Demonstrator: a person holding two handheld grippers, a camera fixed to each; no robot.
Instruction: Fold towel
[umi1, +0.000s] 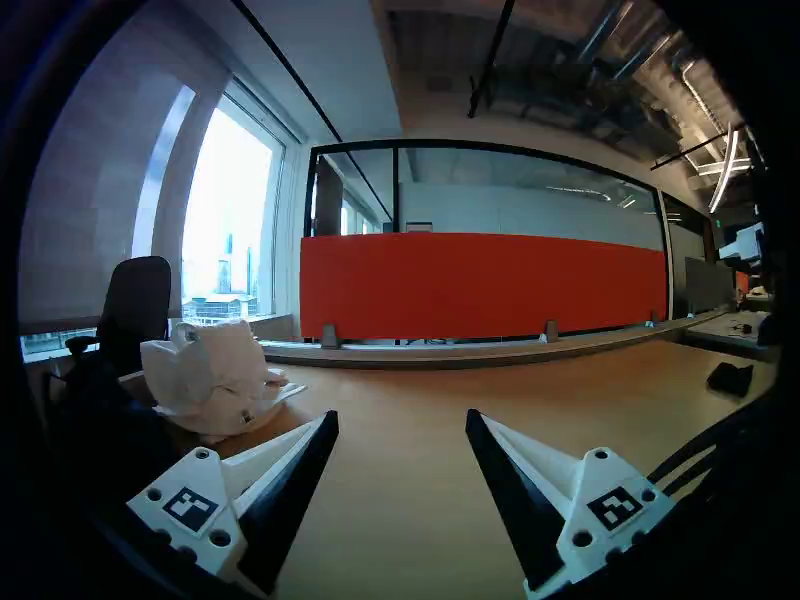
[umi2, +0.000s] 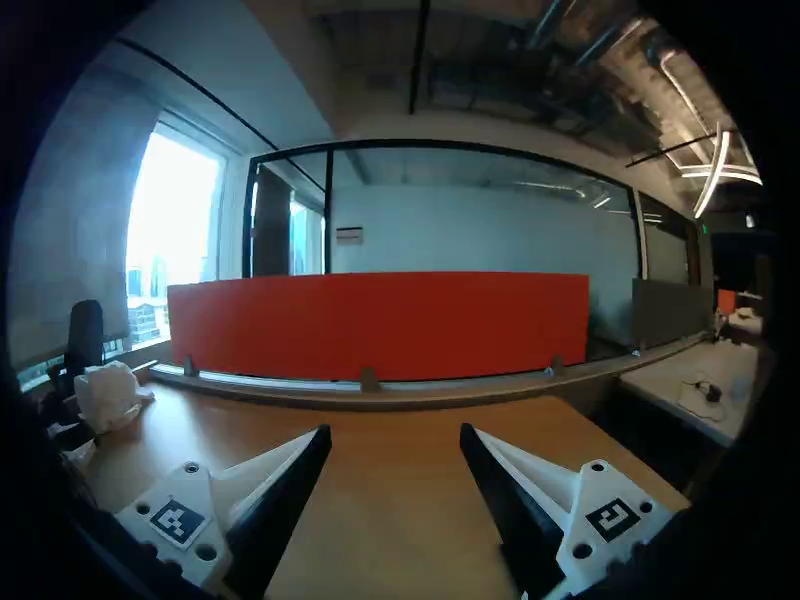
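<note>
— Wooden desk (umi1: 400, 520) under both tongs, was it?
— Yes, backed by a red partition (umi1: 480, 285). Both the left tongs (umi1: 400, 415) and the right tongs (umi2: 395, 430) hovered spread, holding nothing.
— And the towel (umi1: 210, 375)?
— It sat crumpled and white at the desk's far left edge, beside a black chair (umi1: 130, 310), well apart from both.

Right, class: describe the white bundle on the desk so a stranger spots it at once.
Find the orange partition behind the wooden desk, then look left towards the bright window. The white bundle sits there beside a black chair, the only crumpled pale thing.
</note>
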